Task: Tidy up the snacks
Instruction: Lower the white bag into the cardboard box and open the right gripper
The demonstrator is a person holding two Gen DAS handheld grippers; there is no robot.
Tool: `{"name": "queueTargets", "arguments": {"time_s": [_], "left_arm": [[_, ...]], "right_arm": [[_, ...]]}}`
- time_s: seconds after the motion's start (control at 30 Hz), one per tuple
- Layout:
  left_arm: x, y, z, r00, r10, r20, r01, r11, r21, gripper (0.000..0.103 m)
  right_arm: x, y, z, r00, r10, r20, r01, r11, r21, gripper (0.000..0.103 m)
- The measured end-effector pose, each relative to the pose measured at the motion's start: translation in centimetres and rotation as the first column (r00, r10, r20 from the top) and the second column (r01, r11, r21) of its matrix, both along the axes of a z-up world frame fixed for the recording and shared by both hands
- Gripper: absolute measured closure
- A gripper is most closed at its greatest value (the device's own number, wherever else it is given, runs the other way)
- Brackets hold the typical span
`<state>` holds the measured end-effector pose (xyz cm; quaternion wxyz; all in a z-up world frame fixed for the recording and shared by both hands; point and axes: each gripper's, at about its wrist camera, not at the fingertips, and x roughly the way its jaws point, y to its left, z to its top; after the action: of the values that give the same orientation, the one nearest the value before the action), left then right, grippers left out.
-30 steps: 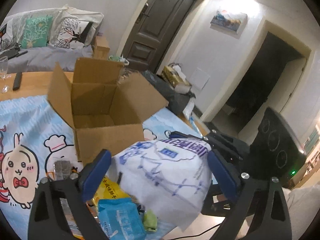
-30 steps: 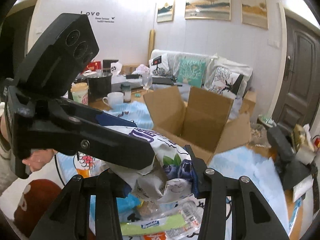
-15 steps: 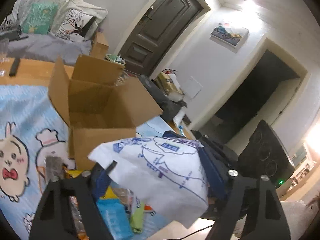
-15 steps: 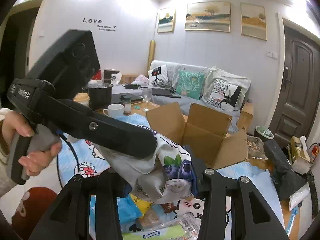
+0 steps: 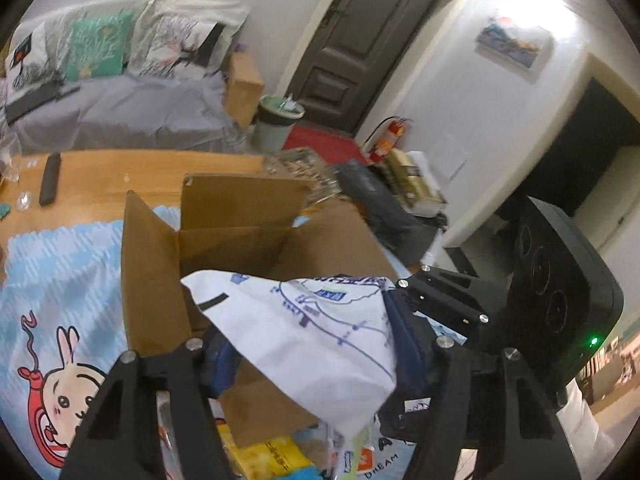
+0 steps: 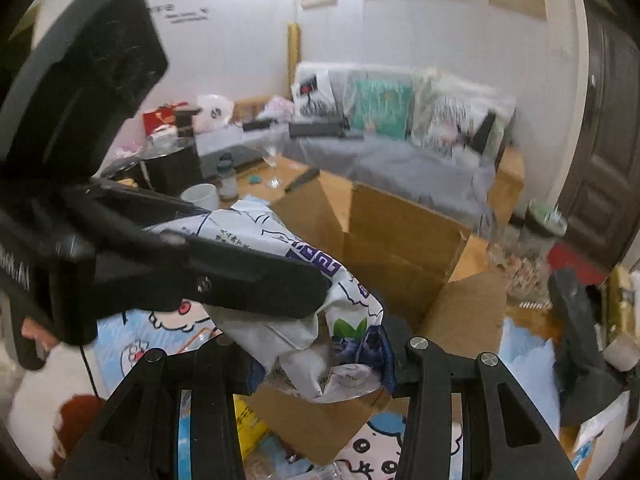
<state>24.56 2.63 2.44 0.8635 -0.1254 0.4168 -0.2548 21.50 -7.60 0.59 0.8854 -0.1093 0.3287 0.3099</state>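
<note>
Both grippers hold one white snack bag [image 5: 312, 336] with blue print and a blueberry picture [image 6: 320, 320]. My left gripper [image 5: 316, 344] is shut on the bag's sides. My right gripper [image 6: 324, 360] is shut on its crumpled end. The bag hangs in the air over the near edge of an open cardboard box [image 5: 240, 240], which also shows in the right wrist view [image 6: 400, 248]. The left gripper's body crosses the right wrist view [image 6: 160, 264]; the right gripper's body shows at the right of the left wrist view [image 5: 560, 320].
Several loose snack packets [image 5: 272, 456] lie below the bag on a blue cartoon tablecloth [image 5: 52, 300]. A remote [image 5: 50, 184] lies on the wooden table behind the box. A white mug [image 6: 202, 196], a glass [image 6: 274, 160] and a sofa [image 6: 400, 152] are further back.
Both grippers have carried the bag up and forward, from above the loose snacks to over the box's near edge. The box looks closer and lower in both views.
</note>
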Motion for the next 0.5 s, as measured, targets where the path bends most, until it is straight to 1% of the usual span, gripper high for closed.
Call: {"name": "queueTargets", "arguments": {"time_s": [0.07,0.1,0.13,0.2,0.27,0.33,0.43,0.47,0.5], "left_arm": [[1.4,-0.1,-0.6,0.999,0.018,-0.033,-0.017,1.000,0.023,0.041],[1.9,-0.3,-0.9,0.998,0.028,-0.047,-0.026,0.999,0.048,0.041],[2.6,-0.6,-1.1,0.998,0.038,-0.053,-0.034,0.997,0.069,0.041],[2.8,-0.7,-1.2,0.997,0.072,-0.042,-0.067,0.990,0.122,0.041],[2.7,-0.4,-0.6,0.996,0.088,-0.018,-0.085,0.990,0.115,0.041],[2.2,-0.1,0.1,0.996,0.085,0.007,-0.085,0.991,0.108,0.040],[1.1,0.5,1.1,0.995,0.088,0.044,-0.093,0.989,0.111,0.040],[0.6,0.8,1.4,0.995,0.089,0.055,-0.095,0.990,0.107,0.039],[-0.3,1.1,1.6,0.993,0.091,0.069,-0.097,0.990,0.100,0.033]], "right_arm": [[2.0,0.0,-0.5,0.998,-0.004,-0.059,0.004,1.000,-0.002,0.064],[3.0,0.0,-1.1,0.996,-0.010,-0.092,0.010,1.000,-0.008,0.063],[3.7,-0.1,-1.2,0.994,-0.014,-0.109,0.012,1.000,-0.013,0.059],[4.9,0.1,-2.1,0.990,-0.048,-0.133,0.041,0.998,-0.053,0.056],[4.8,-0.1,-2.7,0.991,-0.070,-0.116,0.061,0.995,-0.082,0.054],[4.6,-0.7,-2.7,0.992,-0.061,-0.112,0.056,0.997,-0.043,0.050],[3.8,-1.5,-2.0,0.994,-0.043,-0.099,0.043,0.999,-0.004,0.049],[3.3,-1.7,-1.7,0.996,-0.036,-0.086,0.036,0.999,0.003,0.048],[2.4,-2.2,-1.3,0.997,-0.032,-0.071,0.033,0.999,0.016,0.044]]}}
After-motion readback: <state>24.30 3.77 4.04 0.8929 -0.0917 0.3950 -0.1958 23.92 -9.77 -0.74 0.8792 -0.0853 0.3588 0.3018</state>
